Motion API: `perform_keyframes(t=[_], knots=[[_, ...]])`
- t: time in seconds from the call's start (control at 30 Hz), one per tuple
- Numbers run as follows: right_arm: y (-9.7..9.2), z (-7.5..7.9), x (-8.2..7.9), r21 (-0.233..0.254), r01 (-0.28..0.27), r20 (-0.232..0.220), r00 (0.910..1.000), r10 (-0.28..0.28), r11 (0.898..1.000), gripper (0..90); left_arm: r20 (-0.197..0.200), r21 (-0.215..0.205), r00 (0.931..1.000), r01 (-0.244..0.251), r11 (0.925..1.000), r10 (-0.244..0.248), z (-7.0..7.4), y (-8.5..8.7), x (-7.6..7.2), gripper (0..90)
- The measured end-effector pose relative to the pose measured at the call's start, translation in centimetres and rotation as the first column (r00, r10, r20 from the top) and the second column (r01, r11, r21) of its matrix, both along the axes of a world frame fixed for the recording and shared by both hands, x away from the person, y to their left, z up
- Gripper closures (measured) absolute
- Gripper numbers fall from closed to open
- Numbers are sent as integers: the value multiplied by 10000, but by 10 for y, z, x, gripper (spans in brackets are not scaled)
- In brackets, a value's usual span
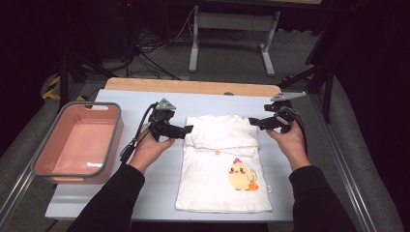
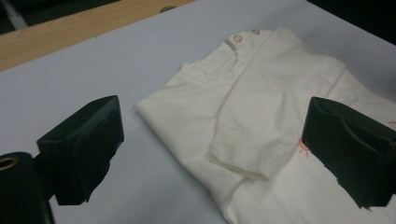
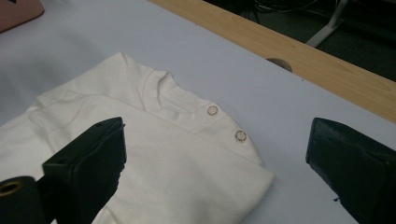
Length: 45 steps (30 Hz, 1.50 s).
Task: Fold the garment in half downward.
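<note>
Tabletop (image 1: 145,104) evenly lit from above, room behind dark. Shadows soft. Shirt (image 1: 220,169) slightly overexposed. Close views grainy, jaws blurred.

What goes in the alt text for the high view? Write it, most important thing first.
A folded cream cotton T-shirt with a yellow chick print lies on a pale blue table. A person's hands hold the left gripper and right gripper, jaws open, at its two top corners. An empty pink plastic bin with grey rim sits at left.

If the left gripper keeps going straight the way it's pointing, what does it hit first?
Most likely the folded white shirt: the open left gripper points at its folded-in sleeve, near the shoulder edge. Depth is hard to judge.
</note>
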State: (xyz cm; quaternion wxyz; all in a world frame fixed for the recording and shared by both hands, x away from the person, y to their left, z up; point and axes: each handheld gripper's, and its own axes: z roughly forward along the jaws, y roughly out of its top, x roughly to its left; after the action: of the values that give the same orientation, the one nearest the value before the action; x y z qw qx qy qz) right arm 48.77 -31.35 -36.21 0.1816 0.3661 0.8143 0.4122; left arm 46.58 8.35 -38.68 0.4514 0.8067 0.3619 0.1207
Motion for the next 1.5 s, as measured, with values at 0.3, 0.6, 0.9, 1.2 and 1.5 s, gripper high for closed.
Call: perform_keyframes(t=[0.3, 0.6, 0.9, 1.2, 1.5], knots=[[-3, -20, 17, -354, 762, -513, 9956, -779, 9965, 197, -448, 139, 9946, -930, 9956, 935, -14, -5, 21, 191], [2, -39, 29, -1175, 1070, -865, 9893, -1175, 9873, 215, -576, 576, 9923, -1061, 9927, 1094, -29, -14, 41, 280], [-4, -52, 39, -1112, 1449, -1379, 9775, -1597, 9832, 239, -755, 1147, 9924, -877, 9895, 967, -40, -25, 48, 340], [-4, -63, 45, -1505, 1549, -1533, 9720, -1779, 9764, 260, -1091, 1568, 9852, -1145, 9810, 1324, -54, -29, 58, 359], [-2, -72, 49, -1956, 1422, -1886, 9655, -1795, 9703, 281, -905, 2224, 9865, -1133, 9683, 1362, -61, -35, 58, 415]])
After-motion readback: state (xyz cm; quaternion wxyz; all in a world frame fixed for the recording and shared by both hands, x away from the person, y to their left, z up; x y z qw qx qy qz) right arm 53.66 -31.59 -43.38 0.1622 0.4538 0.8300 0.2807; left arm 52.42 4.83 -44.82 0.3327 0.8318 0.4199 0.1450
